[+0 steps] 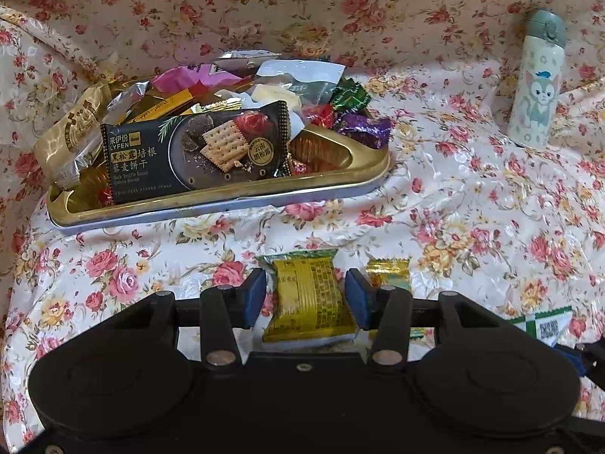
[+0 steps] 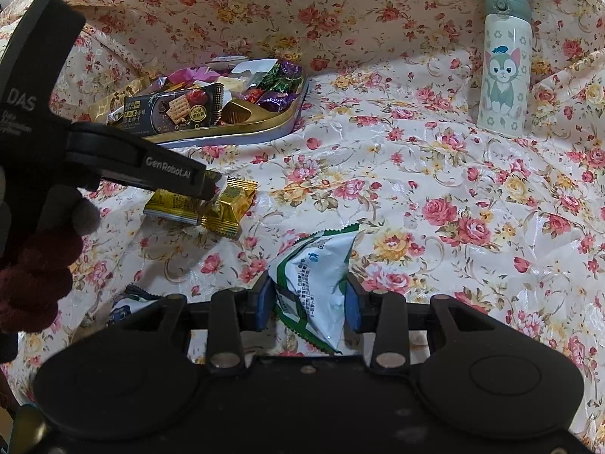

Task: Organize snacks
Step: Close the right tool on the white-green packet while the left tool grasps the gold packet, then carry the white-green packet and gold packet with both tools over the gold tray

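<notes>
Left gripper (image 1: 307, 297): jaws apart, straddling the yellow snack packet (image 1: 311, 302) at lower centre of the left view. Pads sit just beside its edges, and I see no squeeze on the wrapper. It lies on the floral cloth (image 1: 472, 208), not lifted.

Right gripper (image 2: 309, 302): jaws also apart around the white-and-green packet (image 2: 321, 283), lower centre of the right view. Left pad looks to be touching the film, right pad has a sliver of gap — not clamped as far as I can tell.

Destination is the gold tray (image 1: 227, 208), upper left of centre in both views, already heaped with a black cracker pack (image 1: 196, 155) leaning against the pile.

Risks from here:
- Both wrappers are slick, puffy film. Closing on the air pocket instead of the contents could let them squirt out or pop.
- A small gold packet (image 2: 230, 208) lies touching the yellow one in the right view; the left jaw may drag it along or pinch both.
- Tray is overfull, so dropping more on top could tip the cracker pack or spill candies over the rim.
- Loose cloth may bunch into the jaws.
- Cat-print bottle (image 2: 503, 64), upper right, is well apart; low concern.
</notes>
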### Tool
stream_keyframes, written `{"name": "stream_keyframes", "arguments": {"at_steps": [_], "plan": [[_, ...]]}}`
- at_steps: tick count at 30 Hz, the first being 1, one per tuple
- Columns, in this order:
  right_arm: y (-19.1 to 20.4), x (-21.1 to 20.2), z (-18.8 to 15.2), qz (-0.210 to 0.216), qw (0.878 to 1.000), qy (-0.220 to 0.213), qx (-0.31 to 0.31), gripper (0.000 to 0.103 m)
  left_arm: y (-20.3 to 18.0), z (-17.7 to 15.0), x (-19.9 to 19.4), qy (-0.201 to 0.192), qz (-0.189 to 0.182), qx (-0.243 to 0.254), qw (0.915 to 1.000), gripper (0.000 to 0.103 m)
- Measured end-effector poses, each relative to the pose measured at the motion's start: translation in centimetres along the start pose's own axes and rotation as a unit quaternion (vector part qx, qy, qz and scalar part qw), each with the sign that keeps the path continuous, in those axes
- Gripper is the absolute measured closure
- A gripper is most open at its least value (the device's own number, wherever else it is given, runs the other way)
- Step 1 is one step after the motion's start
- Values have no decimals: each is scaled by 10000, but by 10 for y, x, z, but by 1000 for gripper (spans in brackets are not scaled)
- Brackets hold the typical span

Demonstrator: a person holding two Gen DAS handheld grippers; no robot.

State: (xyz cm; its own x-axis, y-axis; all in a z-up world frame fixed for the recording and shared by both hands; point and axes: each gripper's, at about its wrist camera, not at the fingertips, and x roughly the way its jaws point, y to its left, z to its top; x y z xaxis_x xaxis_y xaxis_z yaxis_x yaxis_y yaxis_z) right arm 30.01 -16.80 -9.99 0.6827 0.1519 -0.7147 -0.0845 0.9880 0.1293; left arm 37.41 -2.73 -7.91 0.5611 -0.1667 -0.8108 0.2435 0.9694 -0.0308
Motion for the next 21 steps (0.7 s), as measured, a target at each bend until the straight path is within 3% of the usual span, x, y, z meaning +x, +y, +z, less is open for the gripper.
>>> {"name": "stream_keyframes", "arguments": {"at_steps": [4,9,21], "plan": [[0,0,1,-3,10000,-3,8,64,2,0,3,59,-78,-132,9999,59],[1,-4,2,-12,10000,0,18,65,1,-4,-10,-17,-112,-265,9996,61],[8,-70,0,108,9989,-461,10,65,-11,-24,-106,-519,-6,-219,9984,62]]}}
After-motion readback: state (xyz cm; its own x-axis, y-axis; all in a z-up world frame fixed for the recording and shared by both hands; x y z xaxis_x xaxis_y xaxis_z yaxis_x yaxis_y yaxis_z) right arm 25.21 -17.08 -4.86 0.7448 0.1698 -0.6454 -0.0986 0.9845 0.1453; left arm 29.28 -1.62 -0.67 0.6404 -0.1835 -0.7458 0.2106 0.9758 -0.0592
